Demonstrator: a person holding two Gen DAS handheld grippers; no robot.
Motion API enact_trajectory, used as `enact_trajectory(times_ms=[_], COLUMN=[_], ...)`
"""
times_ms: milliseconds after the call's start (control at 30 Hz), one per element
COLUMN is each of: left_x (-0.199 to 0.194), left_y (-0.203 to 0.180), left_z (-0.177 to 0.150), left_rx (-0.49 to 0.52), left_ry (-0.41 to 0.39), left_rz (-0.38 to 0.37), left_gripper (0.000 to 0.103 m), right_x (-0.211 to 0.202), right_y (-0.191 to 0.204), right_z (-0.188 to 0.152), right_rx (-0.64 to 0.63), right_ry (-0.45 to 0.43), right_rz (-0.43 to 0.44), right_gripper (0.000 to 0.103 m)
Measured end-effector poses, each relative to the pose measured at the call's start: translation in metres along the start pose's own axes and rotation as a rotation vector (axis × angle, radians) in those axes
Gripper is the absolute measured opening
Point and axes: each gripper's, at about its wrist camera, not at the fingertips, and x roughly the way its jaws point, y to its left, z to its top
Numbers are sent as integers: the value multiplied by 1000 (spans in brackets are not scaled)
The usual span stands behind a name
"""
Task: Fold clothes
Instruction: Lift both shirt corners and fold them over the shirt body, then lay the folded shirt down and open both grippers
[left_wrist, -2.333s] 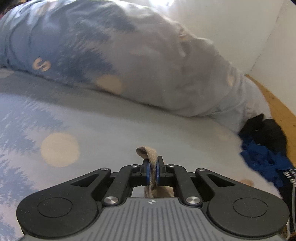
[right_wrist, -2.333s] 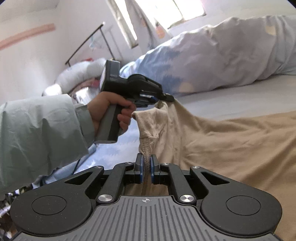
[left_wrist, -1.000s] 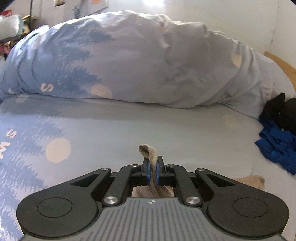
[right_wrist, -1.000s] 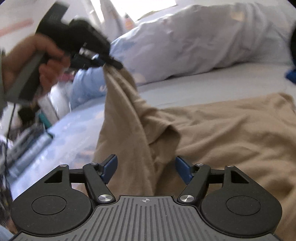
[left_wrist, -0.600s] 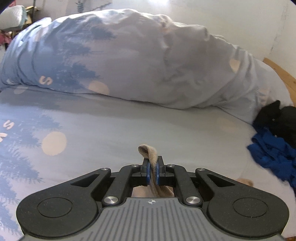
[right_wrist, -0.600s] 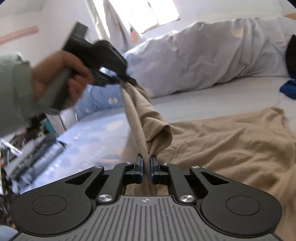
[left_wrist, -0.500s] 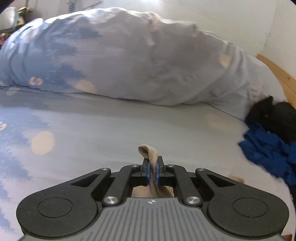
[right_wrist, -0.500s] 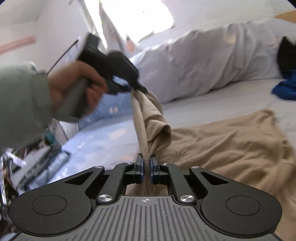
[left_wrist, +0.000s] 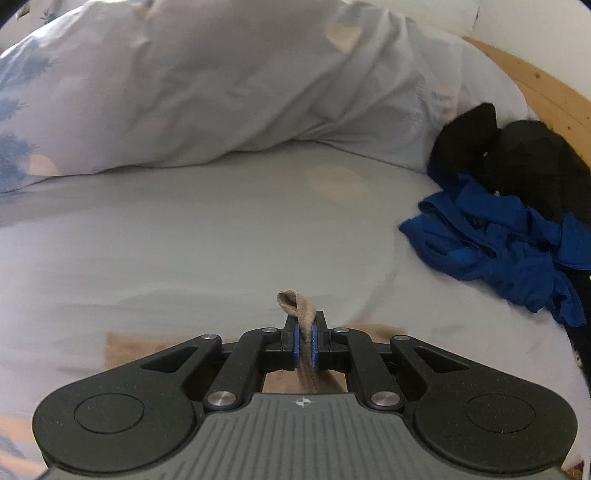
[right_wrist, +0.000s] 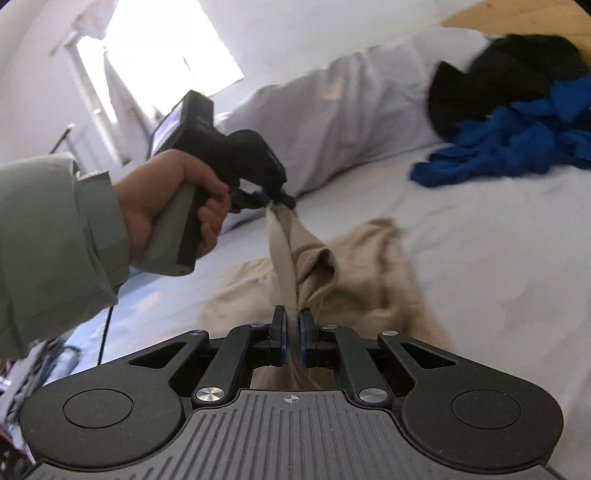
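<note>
Left wrist view: the left gripper (left_wrist: 303, 345) is clenched on a fold of the tan garment (left_wrist: 297, 306), the bed sheet (left_wrist: 184, 240) beyond; blue clothes (left_wrist: 498, 236) sit at three o'clock

Right wrist view: the right gripper (right_wrist: 291, 341) pinches the same garment, which hangs taut up to the left gripper at eleven o'clock. To fold cleanly, keep that edge stretched and lay it down evenly

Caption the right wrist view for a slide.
Both grippers, left and right, pinch a beige garment above the bed.
</note>
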Motion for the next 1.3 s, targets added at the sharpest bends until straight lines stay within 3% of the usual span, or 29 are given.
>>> enact_trajectory(times_ms=[133, 300, 433, 533, 600, 633, 667, 767, 867, 933, 1100, 1300], left_x=[16, 53, 74, 72, 62, 55, 46, 19, -9, -28, -70, -94], left_y=[-24, -49, -56, -55, -51, -48, -45, -32, -10, 12, 75, 136], left_z=[0, -12, -24, -26, -23, -21, -20, -18, -23, -31, -72, -139], left_rx=[24, 43, 32, 45, 53, 48, 42, 37, 40, 33, -4, -79], left_ry=[17, 65, 63, 37, 8, -21, -59, -123, -152, -156, -162, -127], left_rz=[-6, 38, 54, 13, -28, -37, -54, -104, -101, -105, -81, -28], left_gripper=[10, 10, 12, 35, 60, 77, 82, 86, 88, 88, 91, 91], right_x=[-1, 7, 20, 15, 10, 7, 5, -2, -8, -10, -17, -12], right_y=[-22, -46, -75, -91, -98, -101, -100, -91, -80, -77, -71, -58], right_z=[2, -6, -16, -18, -18, -18, -18, -20, -25, -27, -32, -39], right_rx=[47, 94, 140, 173, 185, 189, 182, 153, 97, 43, -82, -304], right_ry=[-1, 37, 85, 71, 53, 42, 35, 27, 67, 110, 211, 261], right_rz=[-15, -40, -136, -253, -285, -285, -277, -181, -45, 18, 107, -10], right_gripper=[8, 8, 10, 14, 14, 14, 14, 21, 31, 46, 50, 50])
